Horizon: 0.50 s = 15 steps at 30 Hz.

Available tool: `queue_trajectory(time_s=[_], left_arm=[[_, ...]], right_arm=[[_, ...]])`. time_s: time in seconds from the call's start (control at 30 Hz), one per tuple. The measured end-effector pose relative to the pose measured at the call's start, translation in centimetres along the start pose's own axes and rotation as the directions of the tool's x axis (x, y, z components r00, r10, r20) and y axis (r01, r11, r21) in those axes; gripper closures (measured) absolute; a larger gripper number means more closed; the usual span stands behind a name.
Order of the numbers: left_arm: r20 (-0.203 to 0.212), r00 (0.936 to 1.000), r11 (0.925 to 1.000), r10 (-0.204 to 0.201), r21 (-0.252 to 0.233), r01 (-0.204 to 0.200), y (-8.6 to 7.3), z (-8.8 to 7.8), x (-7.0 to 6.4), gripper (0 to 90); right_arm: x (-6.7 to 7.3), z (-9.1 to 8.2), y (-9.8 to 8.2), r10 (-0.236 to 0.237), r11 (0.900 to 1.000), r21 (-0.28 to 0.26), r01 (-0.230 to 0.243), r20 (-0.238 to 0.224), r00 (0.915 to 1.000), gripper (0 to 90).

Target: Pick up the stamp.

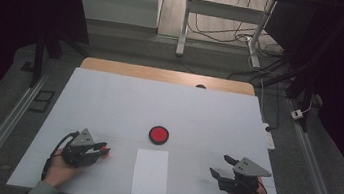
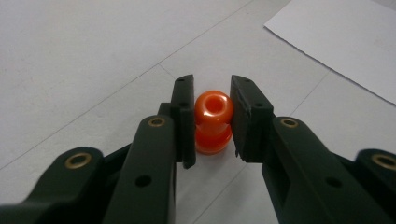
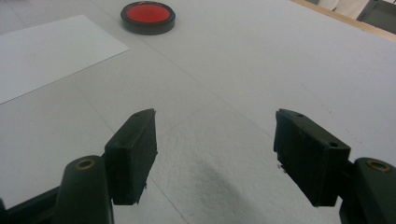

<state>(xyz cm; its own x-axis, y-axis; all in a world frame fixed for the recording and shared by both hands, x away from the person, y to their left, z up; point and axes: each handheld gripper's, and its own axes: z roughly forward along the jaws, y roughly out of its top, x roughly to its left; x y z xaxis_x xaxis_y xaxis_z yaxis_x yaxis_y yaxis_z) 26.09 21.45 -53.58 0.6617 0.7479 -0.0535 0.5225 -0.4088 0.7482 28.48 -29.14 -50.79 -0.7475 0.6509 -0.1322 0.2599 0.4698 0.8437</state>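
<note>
At the left, the left gripper (image 1: 104, 151) rests low on the white table cover (image 1: 109, 99), held in a hand (image 1: 60, 172) that enters from the near edge. Its jaws are clamped on a small orange bead (image 2: 213, 120), glossy and spool-shaped with a hole through its top, which stands upright on the cover; both black pads touch its sides. In the high view the bead (image 1: 106, 152) shows as a faint orange speck at the jaw tips, hard to resolve there.

Centre: a plain white sheet of paper (image 1: 151, 172) lies flat just right of the bead, apart from it. Beyond the sheet sits a round red disc with a black rim (image 1: 159, 134), near but not touching the paper. Nothing stands between the bead and the sheet.

At the right, the right gripper (image 1: 219, 167) rests on the cover with its jaws wide apart and nothing between them; the pads (image 3: 135, 151) look matt and slightly ragged at the edges. The wooden table edge (image 1: 168, 75) shows beyond the cover. The person's forearms are cut off by the lower frame, and the surrounding room is dark, possibly with cables on the floor.
</note>
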Motion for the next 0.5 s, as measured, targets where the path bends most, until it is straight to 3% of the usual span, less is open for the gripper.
queue_trajectory(time_s=[0.5], left_arm=[[0.003, 0.9998, 0.9996, -0.020, -0.021, 0.020, 0.00, -0.35, 0.21, 72.0]], right_arm=[[0.01, 0.08, -0.05, -0.003, 1.000, 0.004, 0.003, -0.001, 1.0000, 29.9]])
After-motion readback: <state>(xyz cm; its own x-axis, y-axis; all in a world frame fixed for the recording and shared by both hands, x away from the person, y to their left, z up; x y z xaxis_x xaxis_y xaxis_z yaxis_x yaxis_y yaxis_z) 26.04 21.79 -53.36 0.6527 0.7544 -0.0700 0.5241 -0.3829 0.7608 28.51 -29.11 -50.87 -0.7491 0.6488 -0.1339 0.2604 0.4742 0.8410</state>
